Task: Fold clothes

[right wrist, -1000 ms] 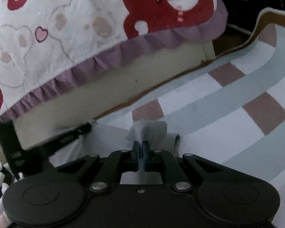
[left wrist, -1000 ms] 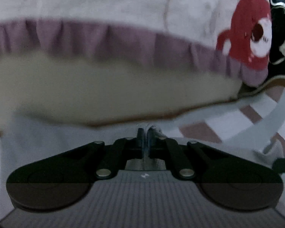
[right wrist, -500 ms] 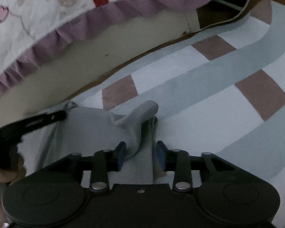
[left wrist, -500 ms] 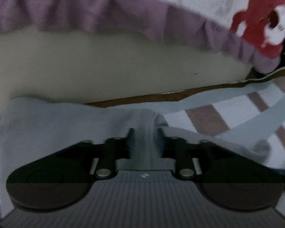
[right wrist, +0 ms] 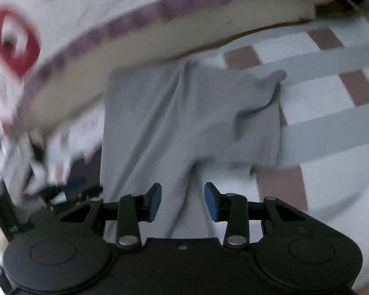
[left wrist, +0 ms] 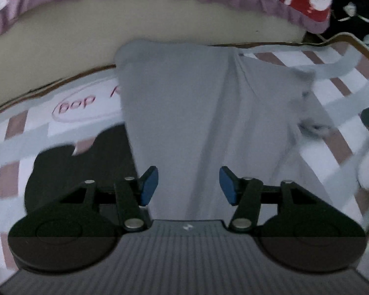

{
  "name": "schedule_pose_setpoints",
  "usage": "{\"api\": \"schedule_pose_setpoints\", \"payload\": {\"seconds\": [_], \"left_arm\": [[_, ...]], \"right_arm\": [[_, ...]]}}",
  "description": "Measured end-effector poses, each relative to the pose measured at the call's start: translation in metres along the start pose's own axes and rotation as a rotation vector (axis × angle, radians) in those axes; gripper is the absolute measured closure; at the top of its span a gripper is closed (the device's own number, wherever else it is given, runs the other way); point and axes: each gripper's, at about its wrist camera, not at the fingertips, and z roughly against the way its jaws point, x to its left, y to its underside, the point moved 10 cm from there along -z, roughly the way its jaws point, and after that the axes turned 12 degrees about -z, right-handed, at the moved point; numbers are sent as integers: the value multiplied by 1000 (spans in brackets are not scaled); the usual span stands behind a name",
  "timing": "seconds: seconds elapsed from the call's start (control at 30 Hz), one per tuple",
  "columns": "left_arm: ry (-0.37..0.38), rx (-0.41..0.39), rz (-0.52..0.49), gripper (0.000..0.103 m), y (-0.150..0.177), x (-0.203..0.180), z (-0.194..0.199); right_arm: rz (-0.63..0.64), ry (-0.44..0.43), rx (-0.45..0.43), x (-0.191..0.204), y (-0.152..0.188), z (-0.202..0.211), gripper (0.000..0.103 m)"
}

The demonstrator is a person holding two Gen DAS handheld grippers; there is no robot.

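Both grippers empty above the grey garment [left wrist: 184,113], which lies flat on the checked mat [left wrist: 344,91] with its far edge up against the base of the cushion with the purple frill [left wrist: 160,34]. Left gripper [left wrist: 188,186]: jaws apart and opening further, blue pads [left wrist: 148,185] clear of the cloth, nothing pinched. Right gripper [right wrist: 182,201]: jaws apart too, nothing between the pads [right wrist: 210,202] but air, cloth only beneath.

Judged as a release just after 1 fold, with the next grasp pending. To do it well: lift straight off so the pads do not drag the top layer; smooth the long crease down the middle before folding again; take the 2 near corners evenly (1 per gripper) so the edges meet square; flatten the peaked corner first, or the bump gets folded in.

Left wrist view only: the pink oval print [left wrist: 86,103] on the mat, a dark patch [left wrist: 81,162] left of the garment, the garment's smooth left side. Right wrist view only: the rumpled, ribbed right corner [right wrist: 263,113] standing up in a peak, seen sharply, and part of the other gripper at the left edge, too blurred to read.
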Motion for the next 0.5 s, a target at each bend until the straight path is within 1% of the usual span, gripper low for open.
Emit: {"api": "schedule_pose_setpoints", "payload": {"seconds": [0.07, 0.13, 0.17, 0.23, 0.3, 0.33, 0.37, 0.4, 0.43, 0.47, 0.5], "left_arm": [[14, -1, 23, 48, 24, 5, 22], [26, 1, 39, 42, 49, 11, 40], [20, 13, 55, 40, 64, 16, 48], [34, 66, 113, 40, 98, 25, 55], [95, 144, 228, 41, 140, 30, 59], [123, 161, 283, 43, 156, 29, 62], [147, 162, 335, 43, 170, 29, 67], [171, 163, 387, 42, 184, 29, 71], [201, 173, 417, 40, 193, 26, 71], [234, 188, 433, 40, 199, 23, 67], [238, 204, 459, 40, 205, 23, 63]], "right_arm": [[31, 40, 36, 20, 26, 13, 58], [50, 64, 69, 36, 51, 23, 58], [31, 41, 77, 37, 63, 22, 58], [-5, -4, 94, 37, 87, 20, 58], [-42, -50, 110, 38, 111, 19, 58], [-54, -62, 114, 36, 122, 17, 58], [-49, -41, 113, 31, 131, 13, 58], [-30, 3, 118, 26, 140, 10, 58], [3, 42, 121, 21, 148, 7, 58], [53, 73, 125, 19, 156, 4, 58], [89, 112, 138, 15, 162, 2, 58]]}}
